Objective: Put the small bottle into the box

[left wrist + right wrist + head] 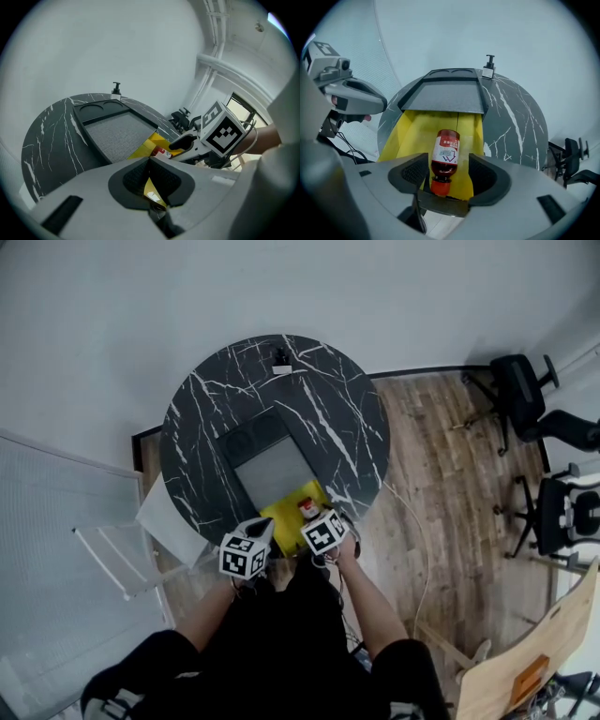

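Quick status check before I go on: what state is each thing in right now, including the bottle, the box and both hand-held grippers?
yellow box: open, one flap pinched.
small bottle: lying on its side on the box's yellow inside.
left hand-held gripper: shut on the yellow box's flap.
right hand-held gripper: open, small bottle between its jaws, not squeezed.
pump bottle: upright at the far edge of the table.

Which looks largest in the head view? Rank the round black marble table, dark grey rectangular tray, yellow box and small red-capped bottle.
1. round black marble table
2. dark grey rectangular tray
3. yellow box, partly hidden
4. small red-capped bottle
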`<state>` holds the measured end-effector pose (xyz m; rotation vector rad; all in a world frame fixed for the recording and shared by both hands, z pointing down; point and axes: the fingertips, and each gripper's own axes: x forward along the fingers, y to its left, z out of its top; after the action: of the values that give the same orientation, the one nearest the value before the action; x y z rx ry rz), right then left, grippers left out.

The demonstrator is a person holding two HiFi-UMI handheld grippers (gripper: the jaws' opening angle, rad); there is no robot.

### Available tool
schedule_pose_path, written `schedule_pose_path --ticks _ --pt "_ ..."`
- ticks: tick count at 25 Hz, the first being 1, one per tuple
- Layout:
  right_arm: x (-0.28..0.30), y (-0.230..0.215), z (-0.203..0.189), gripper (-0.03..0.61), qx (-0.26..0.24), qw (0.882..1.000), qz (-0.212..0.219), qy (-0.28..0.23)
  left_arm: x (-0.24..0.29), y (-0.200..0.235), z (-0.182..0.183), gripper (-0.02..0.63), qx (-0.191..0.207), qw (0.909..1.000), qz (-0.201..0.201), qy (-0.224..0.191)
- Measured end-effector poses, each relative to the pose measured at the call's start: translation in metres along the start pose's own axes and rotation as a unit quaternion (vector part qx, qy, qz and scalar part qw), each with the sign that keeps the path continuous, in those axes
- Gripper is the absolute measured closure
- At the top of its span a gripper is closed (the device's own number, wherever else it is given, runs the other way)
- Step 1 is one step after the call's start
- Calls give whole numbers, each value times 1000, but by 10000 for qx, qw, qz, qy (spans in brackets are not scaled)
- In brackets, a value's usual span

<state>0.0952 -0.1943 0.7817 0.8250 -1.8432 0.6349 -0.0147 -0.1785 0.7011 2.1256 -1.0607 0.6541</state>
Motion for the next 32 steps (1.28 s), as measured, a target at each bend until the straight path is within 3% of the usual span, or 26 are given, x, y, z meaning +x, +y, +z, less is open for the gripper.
schedule_pose_path --ticks 8,12,15,19,22,26,32 --pt "-37 5 16 322 314 9952 -362 -854 -13 -9 3 617 177 9993 -272 -169" --pt "-57 18 26 353 414 9909 -469 -1193 -20 -11 3 617 319 9984 -400 -230" --pt "-75 27 33 403 496 9854 -677 -1482 -28 -14 2 617 474 9972 -516 -254" --pt "-94 36 34 556 658 9748 -1072 -1841 -36 -19 0 617 642 9953 -664 -283" --pt "-108 44 35 578 758 9674 -1281 -2047 -43 -25 7 617 920 9917 -816 -370" --pt "-132 59 37 581 985 9487 -1620 -2529 -60 -35 11 617 1386 9840 -990 -528" --pt "-177 82 39 583 1481 9079 -2145 -3282 -88 -44 19 617 1867 9726 -1120 -811"
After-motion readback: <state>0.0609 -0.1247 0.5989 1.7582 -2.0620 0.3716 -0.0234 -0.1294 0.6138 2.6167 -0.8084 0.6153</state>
